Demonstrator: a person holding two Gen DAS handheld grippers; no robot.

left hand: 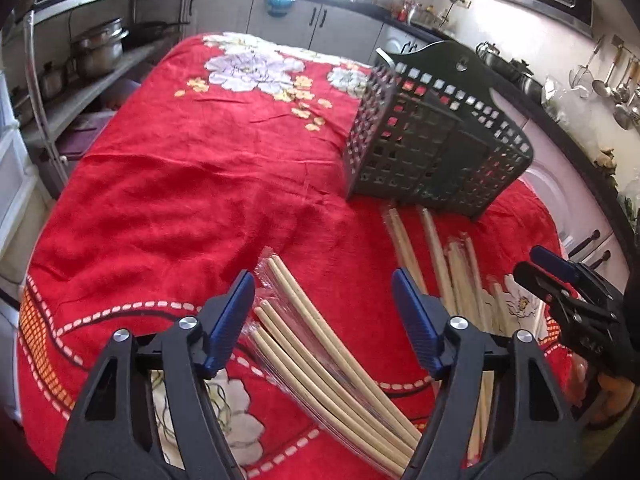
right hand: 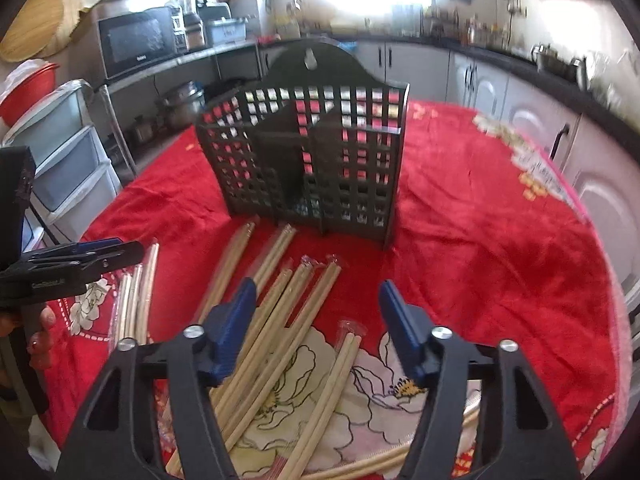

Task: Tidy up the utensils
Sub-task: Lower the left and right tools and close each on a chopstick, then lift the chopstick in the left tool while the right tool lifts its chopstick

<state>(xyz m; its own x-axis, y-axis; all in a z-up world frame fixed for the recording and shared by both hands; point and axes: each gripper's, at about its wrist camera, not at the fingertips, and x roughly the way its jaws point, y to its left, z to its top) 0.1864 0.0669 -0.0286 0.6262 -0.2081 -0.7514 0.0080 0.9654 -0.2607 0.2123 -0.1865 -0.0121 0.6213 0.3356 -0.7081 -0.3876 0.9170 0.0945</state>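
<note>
1. In the left wrist view, the left gripper point(left hand: 323, 306) is seen nearest, with its two blue-padded fingers held wide apart and nothing clamped between them.
2. Just under and between these fingers, a bundle of wrapped chopsticks point(left hand: 320, 360) is laid on the red tablecloth point(left hand: 180, 200); the sticks are not touched by the pads.
3. In the right wrist view, the right gripper point(right hand: 318, 316) is also seen with its fingers spread apart and empty.
4. Under it, a loose pile of chopstick pairs point(right hand: 280, 320) is spread on the cloth, partly over a printed white flower point(right hand: 380, 392). Most are wrapped in clear plastic, and they are pointed roughly toward the far side of the table.
5. To the left in the same view, the other gripper point(right hand: 80, 258) is seen from its side, held by a hand point(right hand: 40, 328); a few more chopsticks point(right hand: 138, 300) are lying just beneath it.
6. Farther away, behind the ends of the chopsticks, a dark plastic utensil holder point(right hand: 304, 160) with a square-hole grid is placed upright on the cloth. Inner dividers are visible, and no chopsticks are seen in its compartments.
7. At the far back, a microwave point(right hand: 136, 40) on a shelf and grey kitchen cabinets point(right hand: 420, 68) are seen.
</note>
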